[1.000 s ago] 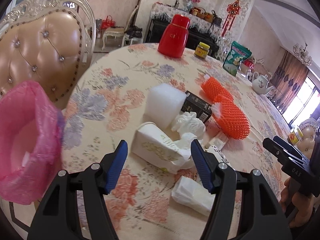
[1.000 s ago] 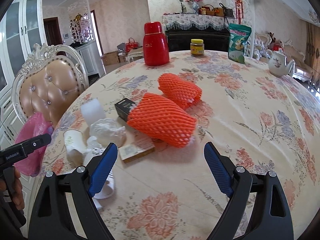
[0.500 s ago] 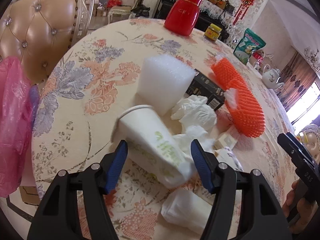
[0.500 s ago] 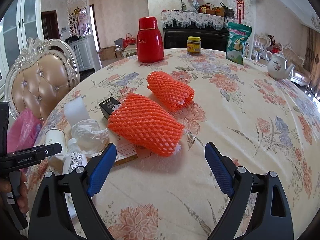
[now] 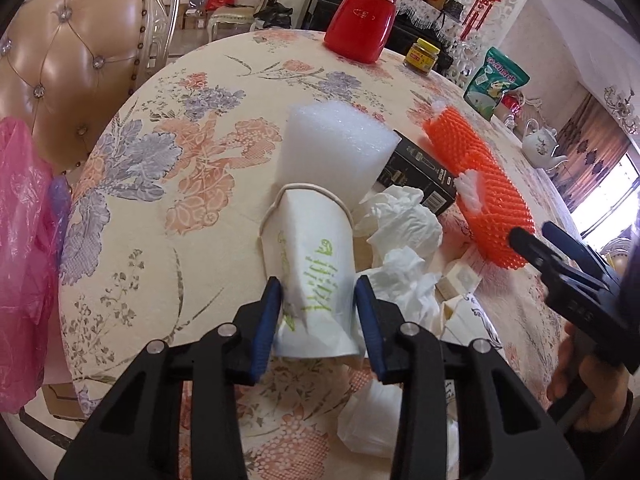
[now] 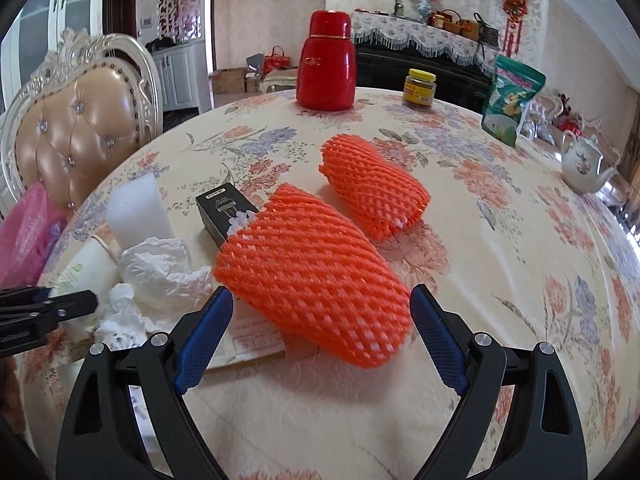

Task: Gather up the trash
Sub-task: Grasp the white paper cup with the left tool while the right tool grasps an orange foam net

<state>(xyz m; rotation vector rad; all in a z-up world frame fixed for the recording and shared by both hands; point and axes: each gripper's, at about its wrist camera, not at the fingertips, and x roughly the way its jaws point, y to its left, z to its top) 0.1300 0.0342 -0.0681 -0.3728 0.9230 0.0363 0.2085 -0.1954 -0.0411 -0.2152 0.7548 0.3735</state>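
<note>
Left tool [image 5: 318, 300] tilted downward, jaws closing; right tool [image 6: 320, 320] likewise angled, jaws wide apart.

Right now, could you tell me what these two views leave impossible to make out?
- Paper cup: its base, hidden behind the left tool, whose jaws are closing on it, left view.
- Black box: far end covered by the near orange foam net, right view.
- Pink bag: cut by the left edge.
</note>
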